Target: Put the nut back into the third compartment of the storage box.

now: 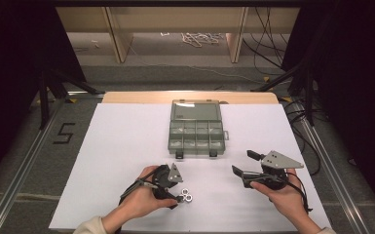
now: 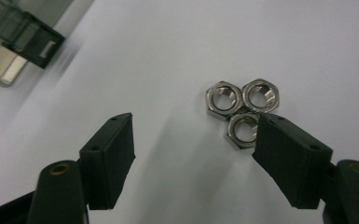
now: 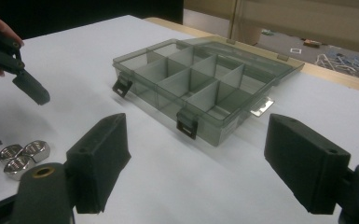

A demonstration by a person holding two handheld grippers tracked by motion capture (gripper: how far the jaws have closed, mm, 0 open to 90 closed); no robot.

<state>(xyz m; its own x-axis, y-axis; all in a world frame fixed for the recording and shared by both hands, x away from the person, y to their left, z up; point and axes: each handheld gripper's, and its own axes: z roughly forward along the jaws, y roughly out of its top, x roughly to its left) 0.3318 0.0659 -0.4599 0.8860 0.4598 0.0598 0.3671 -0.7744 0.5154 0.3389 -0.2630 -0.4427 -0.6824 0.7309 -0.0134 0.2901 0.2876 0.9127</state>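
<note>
Three steel hex nuts [image 1: 187, 195] lie touching in a cluster on the white table near the front. My left gripper [image 1: 177, 194] hangs just left of them, tilted down, jaws open. In the left gripper view the nuts [image 2: 242, 109] sit ahead and to the right, the nearest one partly behind the right jaw's tip; nothing lies between the pads. My right gripper [image 1: 244, 163] stands open and empty at the front right, aimed at the grey organizer box [image 1: 170, 139]. The right gripper view shows the box [image 3: 214, 128] with its lid open and several compartments, and the nuts [image 3: 23, 155] at lower left.
The box's lid [image 1: 195, 110] lies open toward the table's far edge. Two black latches [image 1: 179, 154] hang on the box's front wall. A corner of the box [image 2: 18, 42] shows at the upper left of the left gripper view. White table surface [image 1: 121, 146] spreads to the left.
</note>
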